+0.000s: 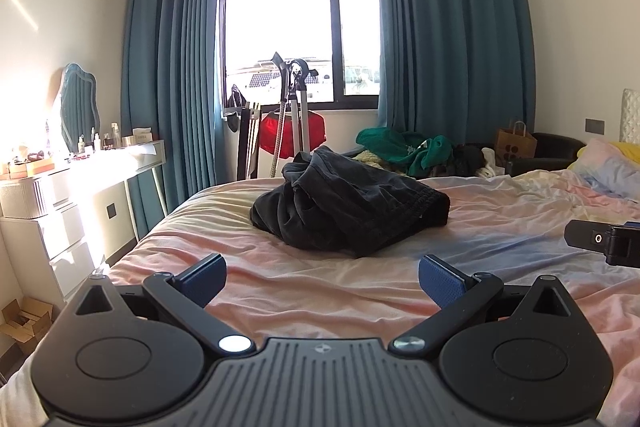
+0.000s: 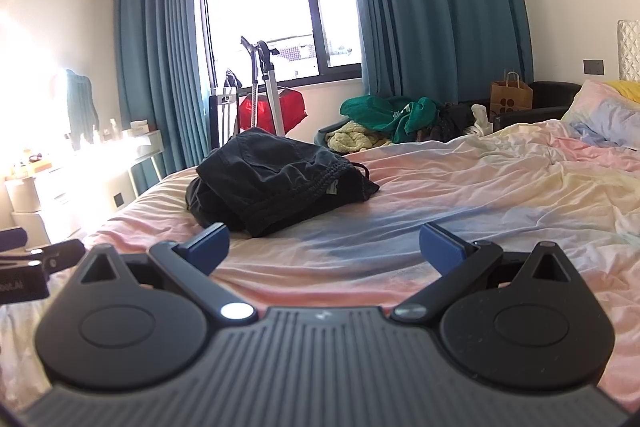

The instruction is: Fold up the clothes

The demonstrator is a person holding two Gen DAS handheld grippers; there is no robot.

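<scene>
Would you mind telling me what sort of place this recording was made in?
A lived-in home bedroom, most likely: a bed with a pillow, a dressing table with a mirror and toiletries, and a crumpled black garment on the bed.

Teal curtains (image 1: 452,39) flank a window (image 1: 280,15) beside a dresser (image 1: 60,211).

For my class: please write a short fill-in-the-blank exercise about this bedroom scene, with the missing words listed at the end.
1. The crumpled dark garment lies on the ____.
2. Both the left tongs and the right tongs are ____ and hold nothing.
3. The curtains beside the window are ____ in colour.
4. A brown paper ____ stands beyond the bed's far side, near the green clothes.

Missing words: bed; open; blue; bag
</scene>
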